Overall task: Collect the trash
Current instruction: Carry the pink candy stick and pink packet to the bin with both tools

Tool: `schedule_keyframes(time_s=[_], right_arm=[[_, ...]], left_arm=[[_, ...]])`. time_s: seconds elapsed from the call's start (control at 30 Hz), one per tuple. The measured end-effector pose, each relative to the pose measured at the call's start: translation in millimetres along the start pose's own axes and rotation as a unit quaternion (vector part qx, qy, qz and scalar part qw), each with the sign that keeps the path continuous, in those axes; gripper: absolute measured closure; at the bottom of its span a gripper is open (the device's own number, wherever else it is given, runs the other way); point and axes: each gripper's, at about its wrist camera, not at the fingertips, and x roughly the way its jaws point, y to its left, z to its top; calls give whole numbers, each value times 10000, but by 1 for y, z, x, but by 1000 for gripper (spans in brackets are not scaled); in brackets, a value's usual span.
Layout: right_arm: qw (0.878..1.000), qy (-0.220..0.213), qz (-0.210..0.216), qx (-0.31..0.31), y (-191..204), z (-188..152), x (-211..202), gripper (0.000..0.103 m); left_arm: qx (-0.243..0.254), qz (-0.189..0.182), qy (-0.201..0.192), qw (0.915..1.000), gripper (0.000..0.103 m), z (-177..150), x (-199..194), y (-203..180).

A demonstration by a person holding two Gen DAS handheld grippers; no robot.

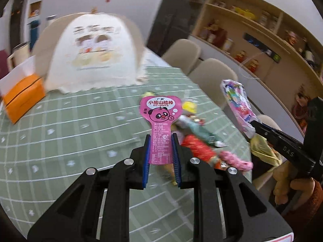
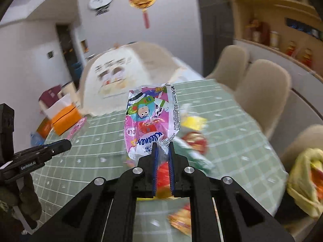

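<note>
My left gripper (image 1: 160, 139) is shut on a pink spoon-shaped wrapper (image 1: 160, 119) with a cartoon bear face, held up above the table. My right gripper (image 2: 162, 144) is shut on the lower end of a pink and white cartoon wrapper (image 2: 150, 119), lifted clear of the table; the same wrapper (image 1: 238, 102) shows at the right of the left wrist view. Several more wrappers (image 1: 199, 139) in red, yellow, green and pink lie heaped on the green checked tablecloth (image 1: 70, 121) below both grippers. A yellow bag (image 2: 304, 181) hangs past the table's right edge.
A domed mesh food cover (image 1: 90, 54) stands at the back of the table beside an orange box (image 1: 22, 98). Beige chairs (image 2: 262, 92) line the right side. Shelves with jars (image 1: 262, 32) run along the right wall. A person's hand (image 1: 284, 183) holds the right tool.
</note>
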Motion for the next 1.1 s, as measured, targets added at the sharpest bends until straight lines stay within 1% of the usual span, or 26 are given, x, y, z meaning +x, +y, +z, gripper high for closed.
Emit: schedule_keyframes(time_s=[0.13,0.17,0.23,0.3,0.37,0.47,0.57,0.67,0.8,0.87,0.97,1.1], right_arm=[[9982,-177,-489,294,-52,-10,-39,92],[9967,-249,-653,409,-69,-14,-53,92],[9942,-328,-877,522,-91,-19,-69,92],[9901,-396,-1156,686,-121,-25,-91,92],[9867,-428,-1340,813,-145,-31,-104,92],[9801,-495,-1620,1034,-184,-40,-126,92],[9744,-572,-1801,1221,-217,-49,-146,92],[9690,-642,-1956,1365,-250,-56,-161,92],[9615,-714,-2109,1610,-296,-66,-176,92],[9590,-744,-2154,1684,-314,-70,-180,92],[9565,-787,-2194,1755,-342,-75,-185,92],[9533,-840,-2229,1858,-371,-79,-192,92]], left_arm=[[364,-336,84,9987,84,10,18,-48],[451,-424,106,9980,84,12,23,-60],[659,-640,147,9957,84,15,32,-89],[868,-894,179,9920,84,18,41,-122],[996,-1088,208,9888,84,20,46,-146],[1254,-1423,278,9815,84,24,61,-194],[1506,-1584,375,9751,84,24,75,-236],[1836,-1752,525,9658,85,18,93,-291],[2213,-1902,610,9545,84,9,111,-349],[2306,-1996,675,9500,84,6,121,-375],[2373,-2091,753,9457,84,3,135,-403],[2343,-2288,1029,9392,84,1,163,-436]])
